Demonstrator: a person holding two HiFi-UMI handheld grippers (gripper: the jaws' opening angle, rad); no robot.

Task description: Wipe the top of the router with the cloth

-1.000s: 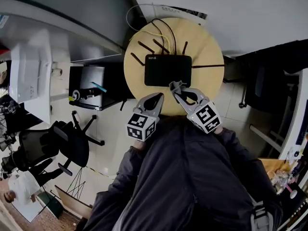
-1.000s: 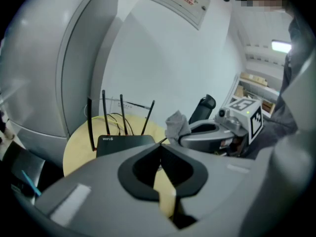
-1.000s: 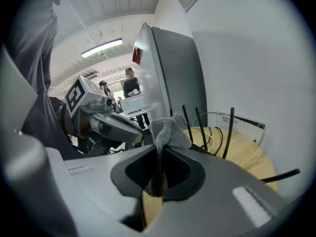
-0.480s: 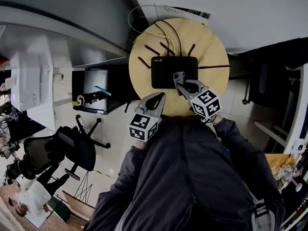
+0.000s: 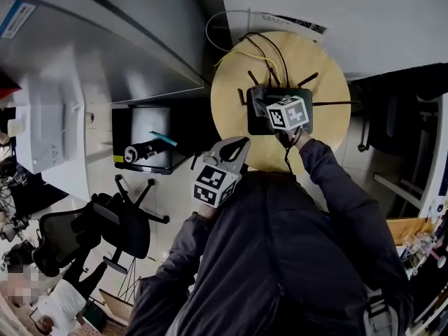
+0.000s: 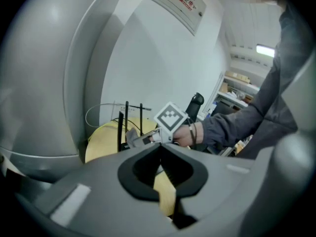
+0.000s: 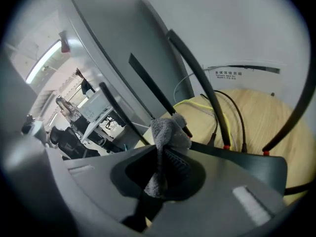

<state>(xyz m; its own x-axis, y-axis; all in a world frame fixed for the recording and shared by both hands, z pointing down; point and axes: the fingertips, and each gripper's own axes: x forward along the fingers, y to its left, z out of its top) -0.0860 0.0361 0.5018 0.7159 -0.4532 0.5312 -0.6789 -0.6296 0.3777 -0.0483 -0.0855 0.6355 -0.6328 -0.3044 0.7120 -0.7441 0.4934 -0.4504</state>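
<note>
The right gripper (image 7: 165, 149) was clamped on the grey cloth (image 7: 167, 132), which bunched up past its tips. The black router (image 7: 247, 164) lay directly under and just ahead of them. Whether cloth and router top touched could not be told.

The pinch looked narrow. If the cloth slipped, bare jaw tips would probably drag on the casing. A forward stroke risked knocking the antennas (image 7: 195, 75) standing ahead of the tips, or snagging the cables (image 7: 200, 98) behind those. The router might also slide, since the left gripper (image 5: 239, 144) was drawn back beside the body, jaws together on nothing.

Beneath was a round, pale wooden table (image 7: 276, 117). A white wall (image 7: 237, 23) stood beyond it, and an office chair (image 5: 115, 219) sat well off to the claw's left.
</note>
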